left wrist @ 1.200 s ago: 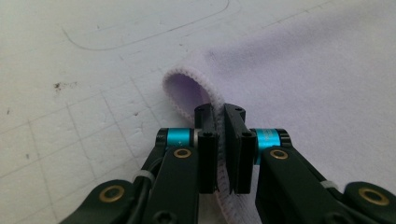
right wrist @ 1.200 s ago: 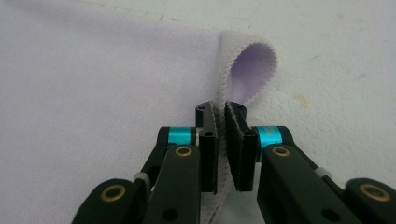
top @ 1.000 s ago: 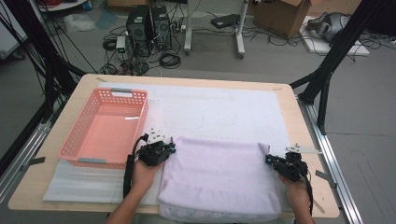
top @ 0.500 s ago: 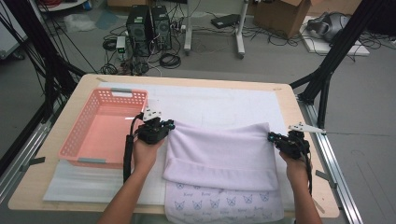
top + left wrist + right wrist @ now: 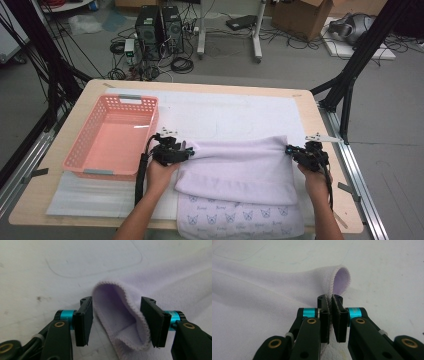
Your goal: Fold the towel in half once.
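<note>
Blanket [image 5: 235,167], pale lilac fleece, lies on the near right part of the table [image 5: 300,107], folded over itself so that a printed underlayer with small animal faces shows along the near edge. Going from the left: a pink basket [image 5: 80,155] sits on the table's left side on a white mat [image 5: 225,112], just beside the left gripper [image 5: 182,152]. That gripper is at the blanket's far left corner, and in the left gripper view [image 5: 113,321] its jaws stand wide apart with a loop of the hemmed corner lying loose between them (the right jaw seems to touch the fleece, though it is hard to be sure), so it grips nothing. The folded upper layer runs across to the right, its far edge roughly level between the two hands. At the far right corner the right gripper [image 5: 295,152] is clamped: in the right gripper view [image 5: 331,315] the jaws are pressed nearly together on the blanket's edge, with the hem curling up in a small arch just beyond the tips. Both forearms come in from the near side, one on each side of the blanket.
</note>
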Available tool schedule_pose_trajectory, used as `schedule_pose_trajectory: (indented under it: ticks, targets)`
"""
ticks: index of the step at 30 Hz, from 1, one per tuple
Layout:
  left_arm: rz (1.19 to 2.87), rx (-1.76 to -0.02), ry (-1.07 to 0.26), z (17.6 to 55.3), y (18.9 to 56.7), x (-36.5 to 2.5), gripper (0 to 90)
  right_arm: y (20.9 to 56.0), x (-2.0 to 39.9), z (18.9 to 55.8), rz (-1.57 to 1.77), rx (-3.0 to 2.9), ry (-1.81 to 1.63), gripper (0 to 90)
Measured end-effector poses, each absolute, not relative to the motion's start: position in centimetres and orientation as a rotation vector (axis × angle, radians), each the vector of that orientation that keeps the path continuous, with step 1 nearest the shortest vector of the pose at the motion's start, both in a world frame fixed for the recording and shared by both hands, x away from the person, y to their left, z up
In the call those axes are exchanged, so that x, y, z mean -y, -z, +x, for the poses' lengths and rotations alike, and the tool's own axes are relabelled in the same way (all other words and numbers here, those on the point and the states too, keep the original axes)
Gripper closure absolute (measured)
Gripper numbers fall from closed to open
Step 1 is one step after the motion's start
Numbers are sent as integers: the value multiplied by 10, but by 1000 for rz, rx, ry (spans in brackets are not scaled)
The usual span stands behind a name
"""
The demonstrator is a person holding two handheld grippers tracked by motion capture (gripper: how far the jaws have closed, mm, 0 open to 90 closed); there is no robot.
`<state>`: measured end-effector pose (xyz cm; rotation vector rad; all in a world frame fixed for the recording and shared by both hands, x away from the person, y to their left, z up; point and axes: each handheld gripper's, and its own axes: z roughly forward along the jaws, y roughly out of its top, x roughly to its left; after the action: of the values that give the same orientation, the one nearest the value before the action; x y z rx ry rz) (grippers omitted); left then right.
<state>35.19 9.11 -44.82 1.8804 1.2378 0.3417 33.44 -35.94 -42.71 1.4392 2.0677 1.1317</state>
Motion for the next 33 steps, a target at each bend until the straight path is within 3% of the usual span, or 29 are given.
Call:
schedule_pose_trajectory:
  ticks: [3, 5, 7, 8, 10, 20, 33]
  targets:
    - [1911, -1214, -385, 349, 449, -84, 421, 431, 360, 333, 1446, -2075, -1128, 855]
    - [1945, -1178, -418, 346, 449, -80, 470, 433, 360, 332, 1453, -2076, -1126, 854]
    - [1942, -1165, -380, 344, 449, -76, 704, 435, 360, 331, 1449, -2082, -1125, 854]
    - [1940, -1175, -390, 344, 449, -74, 768, 435, 361, 331, 1448, -2080, -1126, 853]
    - [1933, -1192, -389, 344, 449, -72, 814, 436, 362, 330, 1449, -2082, -1127, 853]
    - [1786, -1167, -465, 363, 414, -78, 838, 428, 364, 339, 1432, -2031, -1154, 856]
    - [1714, -1254, -508, 429, 406, -83, 836, 402, 364, 405, 1441, -1946, -1210, 857]
